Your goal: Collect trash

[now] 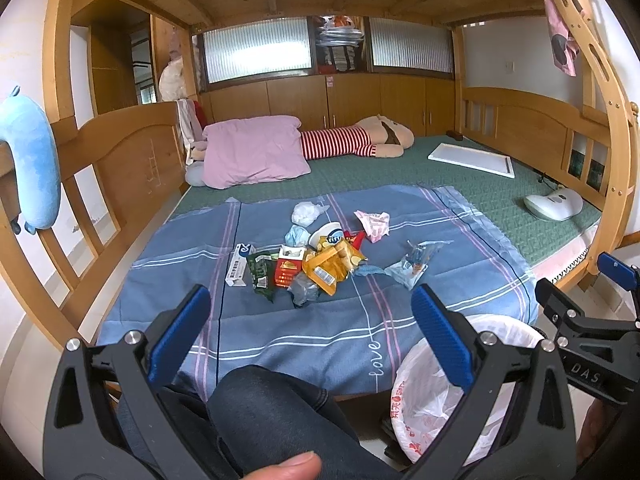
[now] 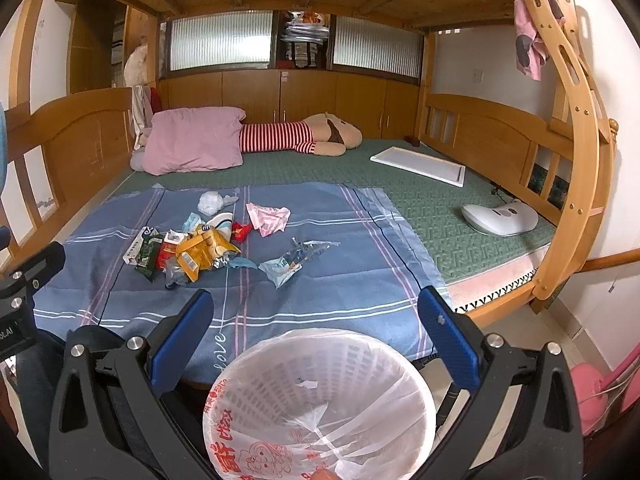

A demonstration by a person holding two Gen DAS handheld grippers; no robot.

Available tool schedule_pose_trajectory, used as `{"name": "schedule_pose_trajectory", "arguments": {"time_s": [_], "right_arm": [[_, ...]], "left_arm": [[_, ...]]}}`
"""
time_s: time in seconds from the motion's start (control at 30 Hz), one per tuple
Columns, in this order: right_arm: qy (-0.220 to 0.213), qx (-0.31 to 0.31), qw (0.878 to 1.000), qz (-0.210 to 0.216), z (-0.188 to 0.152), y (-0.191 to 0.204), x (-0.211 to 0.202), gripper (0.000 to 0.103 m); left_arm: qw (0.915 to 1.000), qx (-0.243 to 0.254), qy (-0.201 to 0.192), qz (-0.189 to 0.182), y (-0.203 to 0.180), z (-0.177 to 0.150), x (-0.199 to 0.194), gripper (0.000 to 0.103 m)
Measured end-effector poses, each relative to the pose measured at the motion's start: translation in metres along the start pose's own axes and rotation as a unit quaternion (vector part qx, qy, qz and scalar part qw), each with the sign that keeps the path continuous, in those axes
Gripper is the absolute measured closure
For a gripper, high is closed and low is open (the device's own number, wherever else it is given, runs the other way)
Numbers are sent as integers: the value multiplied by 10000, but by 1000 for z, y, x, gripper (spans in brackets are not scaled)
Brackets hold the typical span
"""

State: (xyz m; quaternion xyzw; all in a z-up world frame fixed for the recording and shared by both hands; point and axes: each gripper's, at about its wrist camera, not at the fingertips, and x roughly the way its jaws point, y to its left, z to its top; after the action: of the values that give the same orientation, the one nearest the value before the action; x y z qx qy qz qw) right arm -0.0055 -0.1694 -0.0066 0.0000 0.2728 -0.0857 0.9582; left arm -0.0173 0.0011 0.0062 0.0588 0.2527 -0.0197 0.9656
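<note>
A pile of trash [image 1: 304,260] lies on a blue plaid blanket [image 1: 280,328] on the bed: a yellow snack bag [image 1: 328,264], a red box [image 1: 286,270], a green wrapper, a white box, crumpled tissues and a pink wrapper [image 1: 374,222]. A clear blue wrapper [image 1: 412,266] lies apart to the right. The pile also shows in the right wrist view [image 2: 188,252]. A white bin with a plastic liner [image 2: 320,404] stands on the floor by the bed, directly under my right gripper [image 2: 316,312]. My left gripper [image 1: 312,304] is open and empty, short of the pile. My right gripper is open and empty.
A pink pillow [image 1: 252,152], a striped plush toy [image 1: 352,140], a white board [image 1: 472,160] and a white device [image 1: 554,204] lie farther back on the green mattress [image 2: 440,220]. Wooden bunk rails stand on both sides. A knee in dark trousers [image 1: 264,412] is below my left gripper.
</note>
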Motion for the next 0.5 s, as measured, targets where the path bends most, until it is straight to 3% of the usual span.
{"name": "schedule_pose_trajectory", "arguments": {"time_s": [0.5], "right_arm": [[-76,43,10000,22,2,-3,-8,3]], "left_arm": [[10000,0,-67,0,3,2,-9,3]]}}
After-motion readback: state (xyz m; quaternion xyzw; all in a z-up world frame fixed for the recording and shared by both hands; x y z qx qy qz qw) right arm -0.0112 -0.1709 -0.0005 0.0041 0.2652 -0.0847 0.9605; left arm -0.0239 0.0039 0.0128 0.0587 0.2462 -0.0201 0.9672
